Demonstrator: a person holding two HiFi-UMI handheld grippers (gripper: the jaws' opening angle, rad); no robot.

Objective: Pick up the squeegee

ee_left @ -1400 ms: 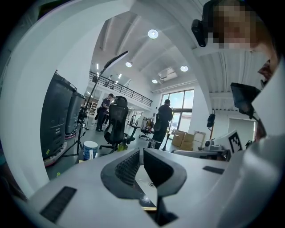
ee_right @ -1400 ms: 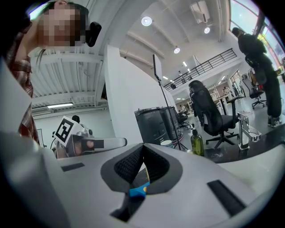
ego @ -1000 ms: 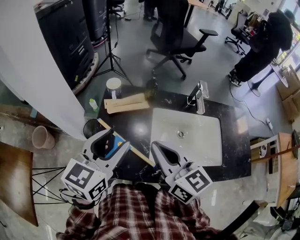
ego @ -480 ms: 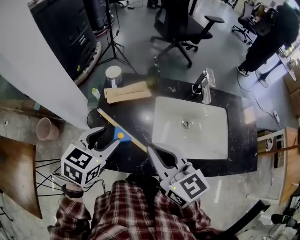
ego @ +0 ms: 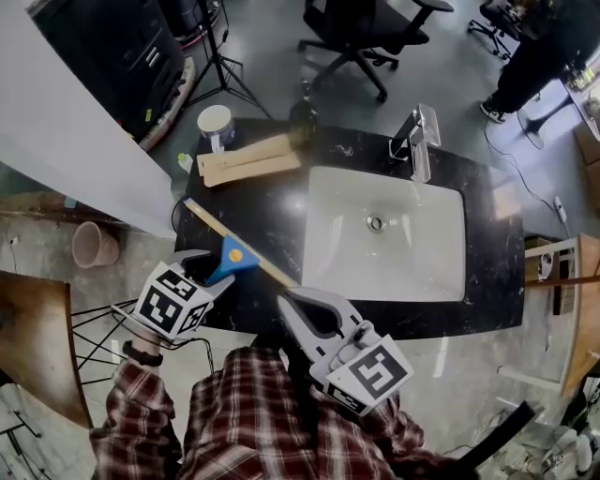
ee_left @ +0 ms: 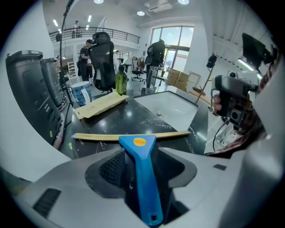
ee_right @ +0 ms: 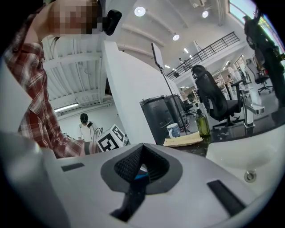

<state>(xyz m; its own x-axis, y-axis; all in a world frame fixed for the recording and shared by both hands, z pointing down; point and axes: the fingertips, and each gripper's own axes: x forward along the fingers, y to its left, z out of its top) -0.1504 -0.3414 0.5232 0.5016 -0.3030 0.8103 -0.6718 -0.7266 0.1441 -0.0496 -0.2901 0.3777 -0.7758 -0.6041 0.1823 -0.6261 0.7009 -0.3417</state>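
While betw. 2 jaws, squeegee (ee_left: 141, 173) blue/tan

floor: grey, glossy concrete (ego: 267, 70) spread out beyond my counter.
counter: the top (ego: 272, 202) was black and polished, with a white basin (ego: 412, 262) sunk in it and a chrome tap (ego: 417, 141) at its far edge.
wall: a white partition (ego: 66, 122) stood to my left, a dark cabinet (ego: 122, 47) behind it.
seating: a black office chair (ego: 361, 37) stood past the counter.
windows: tall panes (ee_left: 171, 42) at the far end were bright with daylight.
ceiling: round lamps (ee_right: 140, 11) were lit.
upper level: a railed gallery (ee_left: 89, 31) ran across.
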